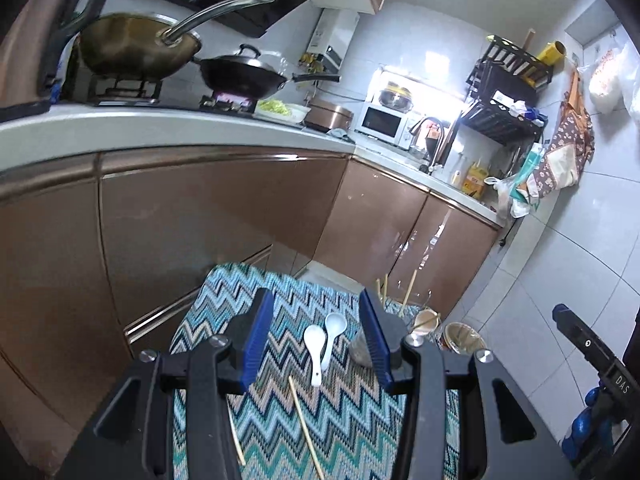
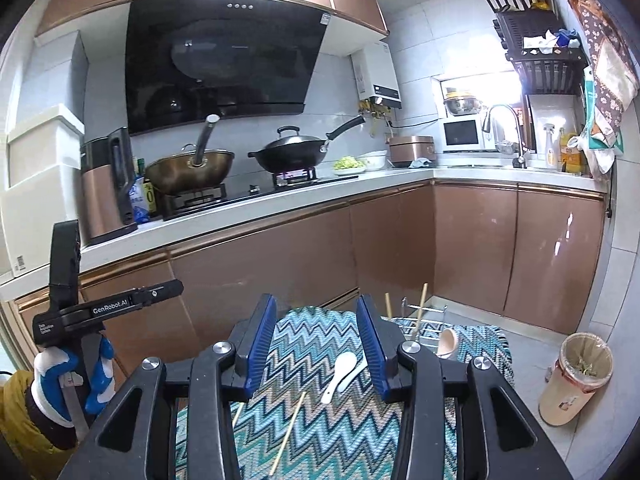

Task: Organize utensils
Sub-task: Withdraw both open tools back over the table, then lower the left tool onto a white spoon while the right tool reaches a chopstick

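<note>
Left wrist view: a zigzag mat (image 1: 320,420) covers the work surface, set before brown cabinets (image 1: 180,232) under a pale counter (image 1: 120,128). The left gripper (image 1: 316,344) hangs over it, tongs wide and holding nothing. Two white spoons (image 1: 324,344) lie side by side between the fingers; a chopstick (image 1: 306,428) lies nearer the camera. At the mat's far right stands a rack (image 1: 400,304) with upright chopsticks. Tiled floor (image 1: 560,260) opens to the right.

Right wrist view: the right gripper (image 2: 316,344) is also wide and holds nothing, over the same mat (image 2: 320,432). A spoon (image 2: 340,370) lies between its fingers, chopsticks (image 2: 288,432) closer. The rack (image 2: 420,316) sits at the far right edge; a bin (image 2: 576,380) stands on the floor beyond.
</note>
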Tool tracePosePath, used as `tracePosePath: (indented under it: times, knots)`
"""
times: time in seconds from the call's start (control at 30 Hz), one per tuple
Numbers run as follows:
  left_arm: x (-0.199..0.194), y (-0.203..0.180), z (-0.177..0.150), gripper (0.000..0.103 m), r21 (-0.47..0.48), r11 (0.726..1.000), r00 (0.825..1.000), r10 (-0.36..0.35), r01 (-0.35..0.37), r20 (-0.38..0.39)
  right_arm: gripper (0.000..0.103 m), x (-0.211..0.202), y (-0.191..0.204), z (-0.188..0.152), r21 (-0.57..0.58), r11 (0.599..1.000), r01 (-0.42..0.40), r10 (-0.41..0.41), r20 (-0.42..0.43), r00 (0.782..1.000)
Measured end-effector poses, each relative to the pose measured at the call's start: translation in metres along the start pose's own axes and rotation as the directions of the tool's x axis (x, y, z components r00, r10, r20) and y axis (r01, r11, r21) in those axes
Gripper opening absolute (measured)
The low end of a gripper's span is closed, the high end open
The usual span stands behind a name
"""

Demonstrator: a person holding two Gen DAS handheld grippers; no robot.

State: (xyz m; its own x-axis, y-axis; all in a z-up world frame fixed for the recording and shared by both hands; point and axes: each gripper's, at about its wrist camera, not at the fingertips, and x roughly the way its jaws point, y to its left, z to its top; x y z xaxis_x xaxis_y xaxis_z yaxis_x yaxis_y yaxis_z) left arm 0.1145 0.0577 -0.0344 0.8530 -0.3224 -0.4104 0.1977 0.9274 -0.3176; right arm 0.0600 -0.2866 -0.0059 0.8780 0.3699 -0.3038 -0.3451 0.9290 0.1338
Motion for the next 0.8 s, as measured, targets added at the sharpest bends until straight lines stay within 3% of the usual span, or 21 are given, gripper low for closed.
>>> tracePosePath:
  times: [0.27, 0.47, 0.6, 0.8]
  knots:
    - [0.008, 0.018, -0.017, 0.043, -0.028, 0.999, 0.998, 0.014, -0.016, -0.065, 0.039, 0.009, 0.003, -0.015, 0.011, 1.0, -0.028, 0.029, -0.034, 0.999]
    - [0.043, 0.029, -0.03, 0.043, -0.051, 0.999, 0.987, -0.006, -0.002, -0.158, 0.039, 0.034, -0.009, -0.031, 0.044, 0.999, -0.03, 0.034, -0.091, 0.995]
    - [0.08, 0.038, -0.039, 0.043, -0.066, 0.998, 0.97, -0.03, 0.014, -0.242, 0.039, 0.059, -0.018, -0.045, 0.067, 0.997, -0.024, 0.034, -0.144, 0.989]
    - [0.152, 0.05, -0.055, 0.043, -0.084, 0.995, 0.922, -0.073, 0.044, -0.38, 0.039, 0.102, -0.037, -0.066, 0.095, 0.995, -0.009, 0.031, -0.228, 0.973]
